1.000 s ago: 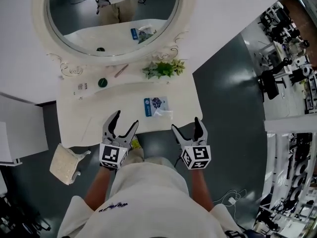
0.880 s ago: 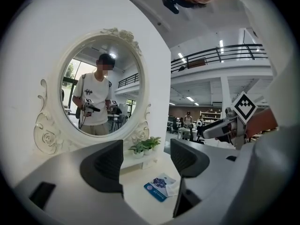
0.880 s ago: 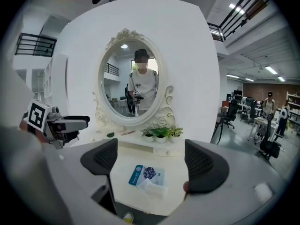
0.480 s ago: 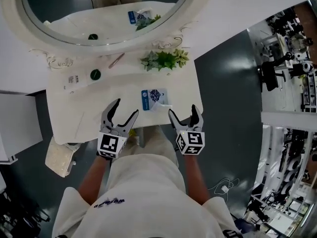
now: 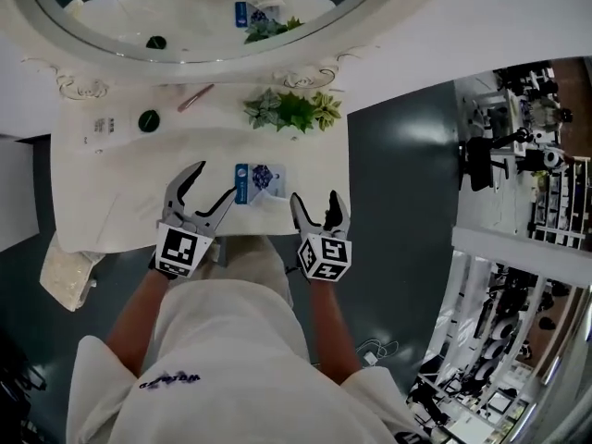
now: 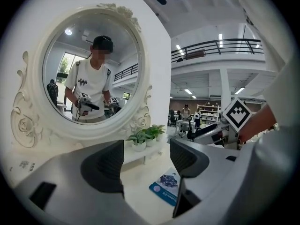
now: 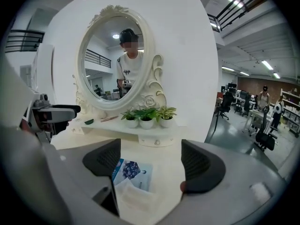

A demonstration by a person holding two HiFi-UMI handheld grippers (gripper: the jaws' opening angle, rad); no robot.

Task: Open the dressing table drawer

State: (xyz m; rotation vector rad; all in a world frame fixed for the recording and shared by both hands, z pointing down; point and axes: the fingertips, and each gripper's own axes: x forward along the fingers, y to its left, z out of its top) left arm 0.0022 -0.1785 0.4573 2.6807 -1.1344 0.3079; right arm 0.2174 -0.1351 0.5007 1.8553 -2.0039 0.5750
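Note:
The white dressing table [image 5: 111, 202] stands under its oval mirror [image 5: 111, 26]. A small drawer with a round knob [image 7: 156, 143] sits below the plant shelf; no larger drawer front is visible from above. My left gripper [image 5: 213, 181] hangs open over the tabletop's front edge, with nothing between its jaws [image 6: 145, 165]. My right gripper [image 5: 316, 200] is open over the front right of the top, and its jaws have just been closing a little on nothing [image 7: 150, 165]. A blue packet [image 5: 257, 181] lies on the top between the two grippers.
Three small potted plants [image 5: 287, 111] stand on the back shelf, with a pink pen [image 5: 196, 97] and a dark green round thing [image 5: 149, 120] to their left. A padded stool [image 5: 65, 276] stands at the table's left. Dark floor [image 5: 398, 183] runs along the right side.
Both grippers have come forward and down from the table's front edge to over the tabletop beside the blue packet. The right jaws stand slightly narrower.

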